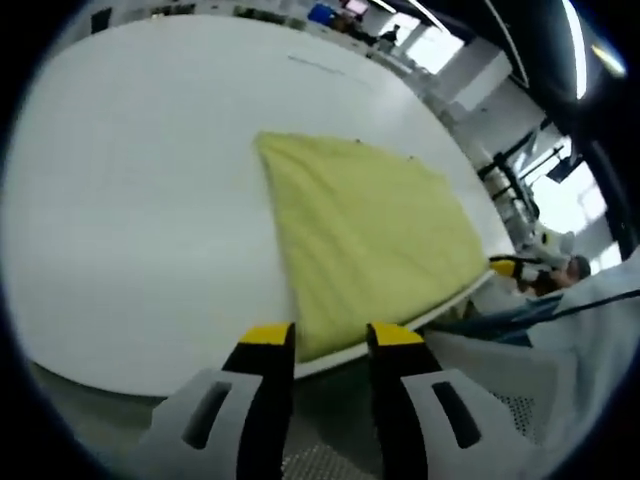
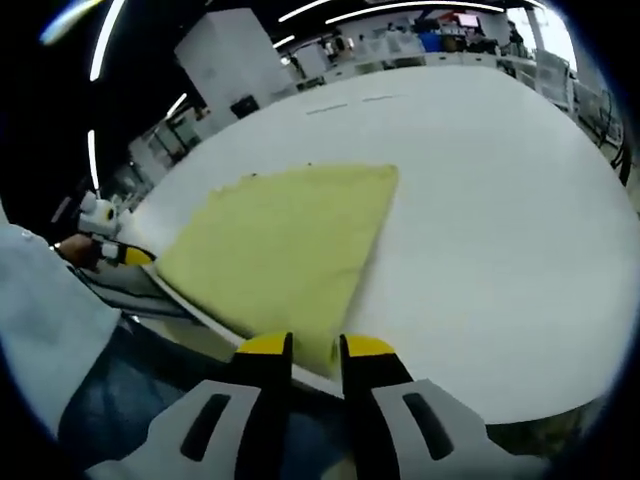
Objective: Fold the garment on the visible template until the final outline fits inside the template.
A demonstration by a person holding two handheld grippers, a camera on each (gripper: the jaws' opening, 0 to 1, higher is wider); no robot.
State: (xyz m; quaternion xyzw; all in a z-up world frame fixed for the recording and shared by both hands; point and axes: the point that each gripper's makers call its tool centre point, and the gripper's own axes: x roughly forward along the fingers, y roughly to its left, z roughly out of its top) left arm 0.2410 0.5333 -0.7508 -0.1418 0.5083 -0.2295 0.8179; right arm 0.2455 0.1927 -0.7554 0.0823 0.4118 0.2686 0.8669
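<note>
A yellow garment (image 1: 370,240) lies flat on the white table (image 1: 140,200), folded into a four-sided shape that reaches the table's near edge. My left gripper (image 1: 331,338) hovers just off that edge, at the garment's near corner, open with nothing between its yellow-tipped jaws. In the right gripper view the same garment (image 2: 285,245) spreads ahead. My right gripper (image 2: 315,348) sits at the table edge by its nearest corner, with a narrow empty gap between the jaws. The right gripper's yellow tip (image 1: 510,267) shows at the garment's far side, and the left gripper (image 2: 125,254) shows likewise. No template outline is visible.
Faint short marks (image 2: 340,105) lie on the table beyond the garment. A person's pale sleeve (image 2: 40,300) and clothing (image 1: 590,330) crowd the near side. Desks and equipment (image 1: 345,15) stand far behind the table.
</note>
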